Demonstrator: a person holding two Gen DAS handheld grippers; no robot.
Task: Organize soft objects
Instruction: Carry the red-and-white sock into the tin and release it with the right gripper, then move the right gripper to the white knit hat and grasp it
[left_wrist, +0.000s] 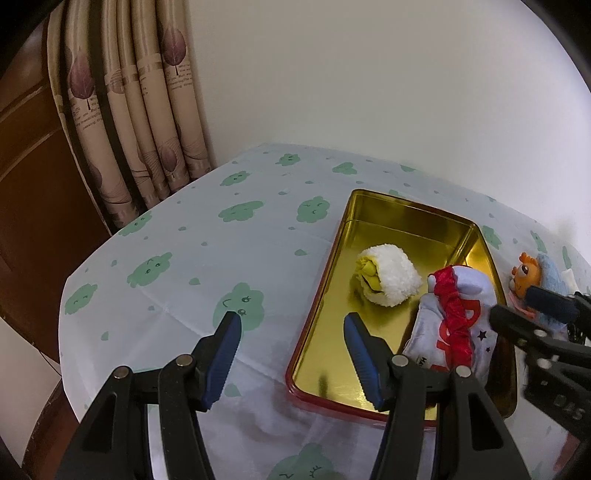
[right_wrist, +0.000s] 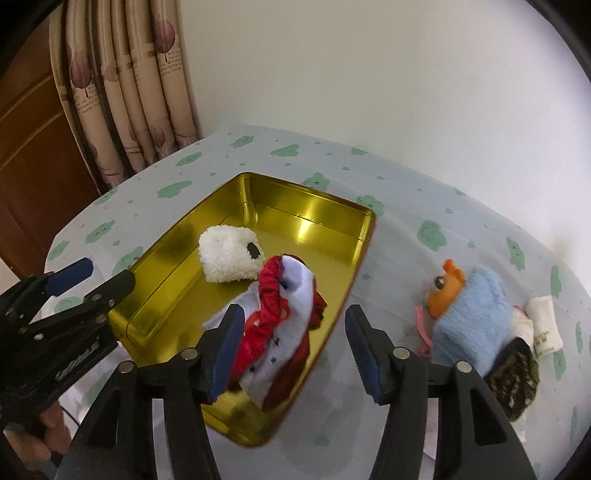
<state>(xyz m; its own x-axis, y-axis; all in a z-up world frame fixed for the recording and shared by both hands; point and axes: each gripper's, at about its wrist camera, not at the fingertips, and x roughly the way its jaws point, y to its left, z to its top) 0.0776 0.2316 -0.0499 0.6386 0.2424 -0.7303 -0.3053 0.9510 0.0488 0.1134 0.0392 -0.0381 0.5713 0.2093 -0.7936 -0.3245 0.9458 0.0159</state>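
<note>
A gold tin tray sits on the table. In it lie a rolled white fluffy sock and a white sock with red frill. My left gripper is open and empty over the tray's left rim. My right gripper is open and empty, just above the red-frilled sock at the tray's right rim; it also shows in the left wrist view. A light blue sock with an orange toy face lies on the table right of the tray.
Beside the blue sock lie a small white sock and a dark patterned one. A cloth with green cloud prints covers the table. A curtain and a wooden door stand at the far left; a white wall is behind.
</note>
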